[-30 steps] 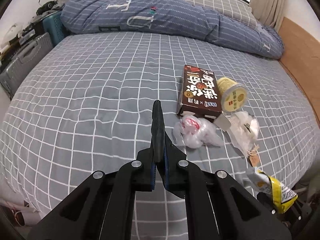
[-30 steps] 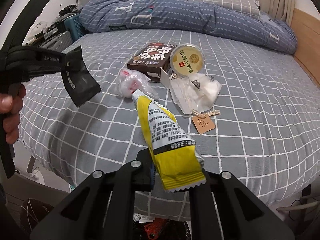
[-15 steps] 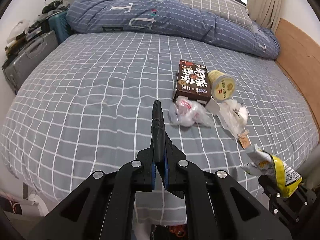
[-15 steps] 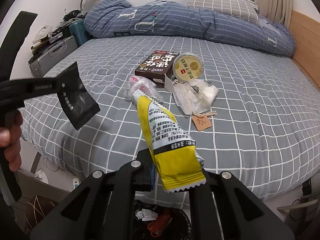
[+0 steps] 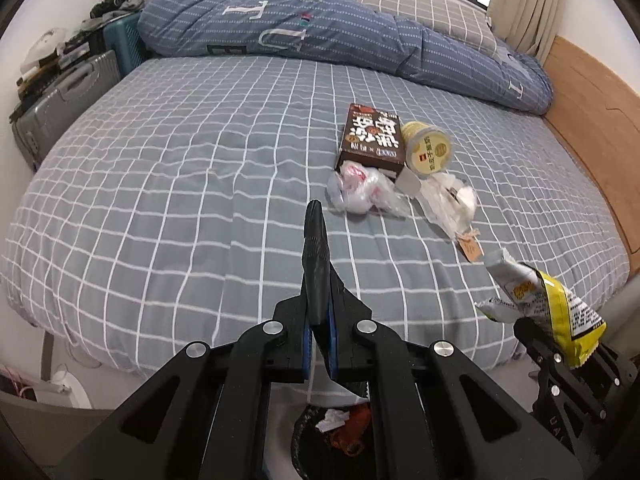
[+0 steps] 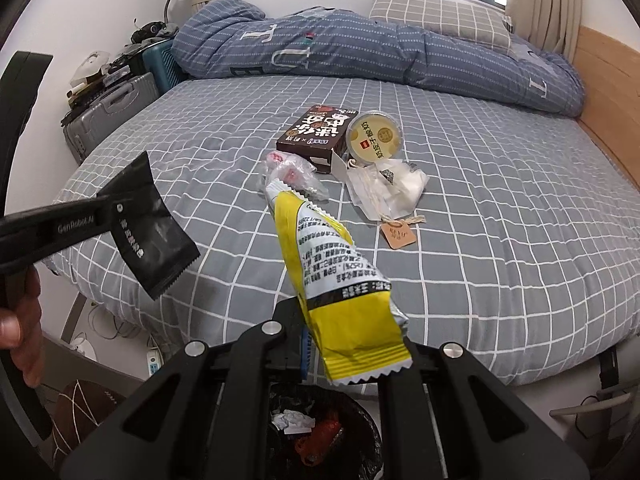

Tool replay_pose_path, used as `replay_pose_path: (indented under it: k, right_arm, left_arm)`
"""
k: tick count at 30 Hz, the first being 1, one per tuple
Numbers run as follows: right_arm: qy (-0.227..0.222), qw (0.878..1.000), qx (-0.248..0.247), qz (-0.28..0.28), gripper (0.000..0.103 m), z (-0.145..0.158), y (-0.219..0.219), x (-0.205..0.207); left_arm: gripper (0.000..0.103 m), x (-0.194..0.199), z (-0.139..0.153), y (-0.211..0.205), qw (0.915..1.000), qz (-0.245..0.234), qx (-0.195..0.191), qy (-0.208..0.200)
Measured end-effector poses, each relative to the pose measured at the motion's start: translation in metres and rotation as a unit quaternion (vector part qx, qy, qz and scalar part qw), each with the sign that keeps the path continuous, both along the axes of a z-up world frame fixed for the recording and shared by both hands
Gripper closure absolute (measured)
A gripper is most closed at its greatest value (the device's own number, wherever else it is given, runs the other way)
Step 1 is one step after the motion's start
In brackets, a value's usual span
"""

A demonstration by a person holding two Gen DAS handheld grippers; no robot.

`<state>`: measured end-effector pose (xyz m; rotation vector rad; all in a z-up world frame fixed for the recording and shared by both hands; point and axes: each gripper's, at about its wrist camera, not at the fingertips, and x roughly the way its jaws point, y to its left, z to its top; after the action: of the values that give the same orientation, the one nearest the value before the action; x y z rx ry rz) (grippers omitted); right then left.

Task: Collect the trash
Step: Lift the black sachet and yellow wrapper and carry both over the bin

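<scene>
My left gripper (image 5: 319,334) is shut on a black wrapper (image 5: 316,264), seen edge-on; the wrapper also shows flat in the right wrist view (image 6: 154,232). My right gripper (image 6: 352,344) is shut on a yellow and silver snack wrapper (image 6: 332,280), which also shows in the left wrist view (image 5: 552,312). Both are held off the near edge of the bed, above a black-lined trash bin (image 6: 320,432) that holds crumpled paper and red scraps; the bin also shows in the left wrist view (image 5: 336,432). A brown box (image 5: 370,138), a yellow cup (image 5: 426,148), a crumpled clear bag (image 5: 360,192) and a white wrapper with a tag (image 5: 452,204) lie on the bed.
The bed (image 5: 180,184) has a grey checked sheet, with a blue duvet (image 5: 320,36) and a pillow at the far end. Suitcases (image 5: 60,96) stand on the left and a wooden headboard (image 5: 592,112) on the right. A power strip and cables (image 6: 152,360) lie on the floor.
Both grippers have pulled back from the bed with their wrappers still held. The bed's near edge and the trash bin below have come into view.
</scene>
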<state>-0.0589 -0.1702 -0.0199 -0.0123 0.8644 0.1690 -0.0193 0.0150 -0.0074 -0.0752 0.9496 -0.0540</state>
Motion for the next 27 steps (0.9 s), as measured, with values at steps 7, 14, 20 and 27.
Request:
replay_pose_path:
  k: [7,14,20,27]
  right_arm:
    - [-0.003,1.000,0.000,-0.003,0.094,0.005,-0.003,-0.015]
    - [-0.006,1.000,-0.001,-0.003,0.094,0.009,-0.004,-0.034]
    - [-0.002,1.000,0.002,-0.004,0.094,0.007,-0.007,-0.046]
    - [0.005,1.000,0.002,-0.006,0.093,0.003,-0.011,-0.062]
  left_arm:
    - [0.098,-0.027,-0.002,-0.007,1.0000,-0.004,0.002,0.003]
    - [0.098,-0.055,-0.008,-0.013,0.9999,-0.008,-0.002,0.008]
    - [0.098,-0.077,-0.015,-0.017,0.9998,-0.002,-0.010,0.014]
    - [0.098,-0.099,-0.023,-0.023,0.9998,-0.005,-0.012,0.016]
